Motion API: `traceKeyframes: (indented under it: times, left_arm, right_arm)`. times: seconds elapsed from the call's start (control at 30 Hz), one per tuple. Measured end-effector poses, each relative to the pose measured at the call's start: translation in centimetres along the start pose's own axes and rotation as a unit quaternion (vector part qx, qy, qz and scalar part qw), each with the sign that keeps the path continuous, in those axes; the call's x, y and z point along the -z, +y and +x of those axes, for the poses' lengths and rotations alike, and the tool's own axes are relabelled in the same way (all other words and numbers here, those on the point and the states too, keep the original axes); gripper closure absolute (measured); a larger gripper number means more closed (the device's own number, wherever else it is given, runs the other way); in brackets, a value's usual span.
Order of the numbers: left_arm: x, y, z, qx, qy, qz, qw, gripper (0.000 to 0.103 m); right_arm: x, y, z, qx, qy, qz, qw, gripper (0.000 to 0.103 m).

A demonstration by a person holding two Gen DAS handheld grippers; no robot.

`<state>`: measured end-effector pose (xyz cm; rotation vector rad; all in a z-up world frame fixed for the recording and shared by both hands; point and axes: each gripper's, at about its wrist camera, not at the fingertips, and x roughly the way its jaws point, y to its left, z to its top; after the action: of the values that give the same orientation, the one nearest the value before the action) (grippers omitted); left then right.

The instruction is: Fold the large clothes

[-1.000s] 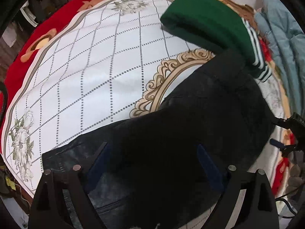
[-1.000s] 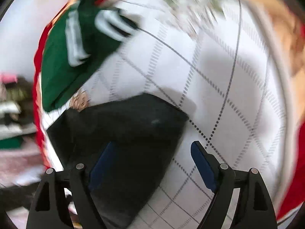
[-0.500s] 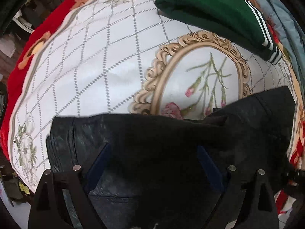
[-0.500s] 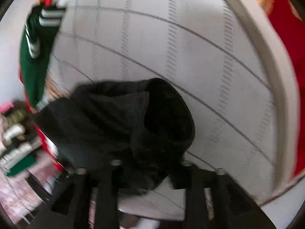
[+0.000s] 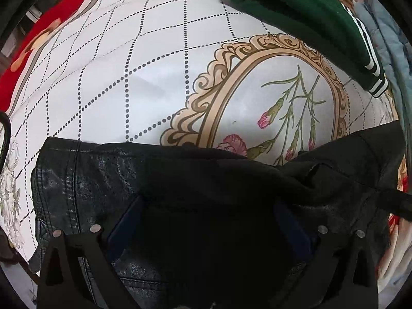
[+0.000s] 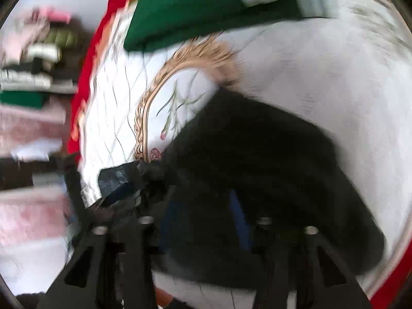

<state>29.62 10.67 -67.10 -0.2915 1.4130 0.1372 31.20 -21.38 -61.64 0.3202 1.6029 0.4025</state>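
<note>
A black leather jacket [image 5: 108,180] lies on the white lattice bedspread [image 5: 116,77]. My left gripper [image 5: 208,221] hangs straight down close over the jacket. Its jaws are opening wide and the pads stand clear of the leather. A taut strip of the jacket [image 5: 386,200] runs off to the right. The right wrist view is blurred. There my right gripper [image 6: 204,219] is closing, with bunched black jacket cloth [image 6: 270,154] filling the narrow gap between its blue pads [image 6: 239,216]. A corner of the jacket [image 6: 116,180] sticks out to the left.
A folded green garment with white stripes [image 5: 296,18] lies at the far right of the bedspread, also blurred as the green garment [image 6: 206,7]. A light blue garment [image 5: 391,38] lies beyond it. The gold oval frame [image 5: 257,90] is bare. Stacked clothes [image 6: 31,77] lie past the red border [image 6: 85,97].
The jacket's far part was pulled back toward me, baring the gold oval frame. My left gripper sank closer to the leather. My right gripper narrowed onto the black cloth and swung sideways.
</note>
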Motion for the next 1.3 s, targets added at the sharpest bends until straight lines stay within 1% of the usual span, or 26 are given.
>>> traceKeyframes:
  times: [0.03, 0.07, 0.1, 0.17, 0.27, 0.33, 0.37, 0.43, 0.5, 0.57, 0.63, 0.67, 0.7, 0.8, 0.83, 0.9, 0.93, 0.97, 1.0, 1.07, 1.1, 1.13, 1.17, 1.2, 1.23, 1.3]
  left_arm:
    - [0.1, 0.3, -0.1, -0.001, -0.001, 0.000, 1.0000, 0.000]
    - [0.2, 0.7, -0.2, -0.005, -0.003, -0.002, 1.0000, 0.000]
    - [0.1, 1.1, -0.1, -0.009, -0.005, -0.004, 0.9999, 0.000]
    - [-0.1, 1.9, 0.2, -0.001, -0.005, -0.018, 0.9998, 0.000]
    - [-0.1, 2.6, -0.2, 0.010, 0.000, -0.031, 0.9995, 0.000]
    - [0.3, 3.2, -1.7, 0.014, -0.005, -0.032, 0.9994, 0.000]
    - [0.8, 3.6, -2.5, 0.015, -0.008, -0.034, 0.9993, 0.000]
    - [2.2, 4.8, -4.2, 0.012, -0.016, -0.050, 0.9985, 0.000]
    - [4.2, 6.6, -5.7, 0.006, -0.022, -0.082, 0.9964, 0.000]
    - [6.6, 8.7, -7.0, -0.003, -0.020, -0.129, 0.9914, 0.000]
    - [9.8, 11.3, -8.5, -0.009, -0.016, -0.195, 0.9806, 0.001]
    - [12.0, 13.1, -9.2, -0.008, -0.011, -0.241, 0.9704, 0.001]
    - [13.3, 13.7, -9.7, -0.006, -0.009, -0.269, 0.9631, 0.001]
    - [18.1, 16.3, -10.0, 0.016, -0.005, -0.350, 0.9367, 0.001]
    - [18.8, 16.7, -9.8, 0.030, -0.004, -0.365, 0.9307, 0.001]
    - [20.0, 17.6, -8.6, 0.077, 0.002, -0.403, 0.9121, 0.001]
    - [20.3, 18.1, -8.2, 0.098, -0.002, -0.416, 0.9039, 0.003]
    - [20.1, 17.7, -7.8, 0.113, -0.011, -0.426, 0.8976, 0.003]
    - [19.8, 17.8, -7.4, 0.118, -0.023, -0.430, 0.8947, 0.003]
    - [18.6, 17.9, -7.3, 0.086, -0.056, -0.434, 0.8953, 0.003]
    - [18.2, 17.4, -7.3, 0.066, -0.069, -0.433, 0.8962, 0.011]
    - [17.7, 17.6, -7.3, 0.040, -0.074, -0.435, 0.8964, 0.026]
    - [17.4, 17.7, -7.6, 0.021, -0.084, -0.437, 0.8950, 0.037]
    - [17.0, 17.9, -8.3, -0.003, -0.106, -0.429, 0.8968, 0.061]
    - [16.5, 18.0, -8.7, -0.005, -0.120, -0.417, 0.9008, 0.073]
    - [15.4, 18.5, -9.6, 0.007, -0.140, -0.400, 0.9057, 0.083]
  right_arm:
    - [-1.1, 0.2, 2.4, 0.027, 0.018, 0.002, 0.999, 0.079]
    - [-1.7, -0.5, 4.0, 0.049, 0.034, 0.009, 0.998, 0.084]
    - [-2.3, -1.1, 5.4, 0.061, 0.037, 0.026, 0.997, 0.088]
    - [-3.3, -1.5, 5.6, 0.055, 0.045, 0.055, 0.996, 0.088]
    - [-3.7, -1.4, 4.4, 0.043, 0.058, 0.061, 0.995, 0.088]
    - [-3.8, -0.4, 1.8, 0.041, 0.053, 0.040, 0.997, 0.088]
    - [-3.4, -0.2, 0.5, 0.037, 0.047, 0.022, 0.998, 0.085]
    - [-2.3, 1.0, -0.6, 0.029, 0.050, -0.006, 0.998, 0.085]
    - [-1.9, 1.3, 1.6, 0.032, 0.080, -0.016, 0.996, 0.085]
    - [-0.9, 0.4, 5.4, 0.064, 0.119, -0.018, 0.991, 0.085]
    - [-0.8, 0.1, 6.9, 0.077, 0.115, -0.017, 0.990, 0.086]
    - [-1.1, 0.4, 6.8, 0.087, 0.119, -0.013, 0.989, 0.086]
    - [-1.2, 0.8, 6.4, 0.092, 0.121, -0.018, 0.988, 0.086]
    - [-1.0, 1.2, 5.4, 0.085, 0.116, -0.034, 0.989, 0.083]
    - [-0.9, 1.2, 5.0, 0.078, 0.116, -0.034, 0.990, 0.081]
    - [-0.4, 0.8, 4.5, 0.051, 0.121, -0.027, 0.991, 0.064]
    - [-0.1, 0.6, 4.0, 0.038, 0.121, -0.019, 0.992, 0.060]
    - [0.3, 0.7, 3.5, 0.029, 0.121, -0.015, 0.992, 0.055]
    - [0.8, 0.5, 2.9, 0.021, 0.119, -0.014, 0.993, 0.054]
    - [1.9, -0.2, 1.8, 0.016, 0.114, -0.013, 0.993, 0.053]
    - [2.8, -0.4, 0.9, 0.016, 0.112, -0.011, 0.994, 0.053]
    - [3.3, -0.7, 0.7, 0.015, 0.111, -0.006, 0.994, 0.053]
    - [3.6, -1.1, 0.7, 0.014, 0.111, -0.002, 0.994, 0.053]
    - [4.2, -2.4, 0.0, 0.012, 0.112, 0.004, 0.994, 0.053]
    - [4.4, -2.6, 0.0, 0.012, 0.114, 0.008, 0.993, 0.053]
    - [4.6, -2.6, 0.0, 0.015, 0.112, 0.010, 0.994, 0.053]
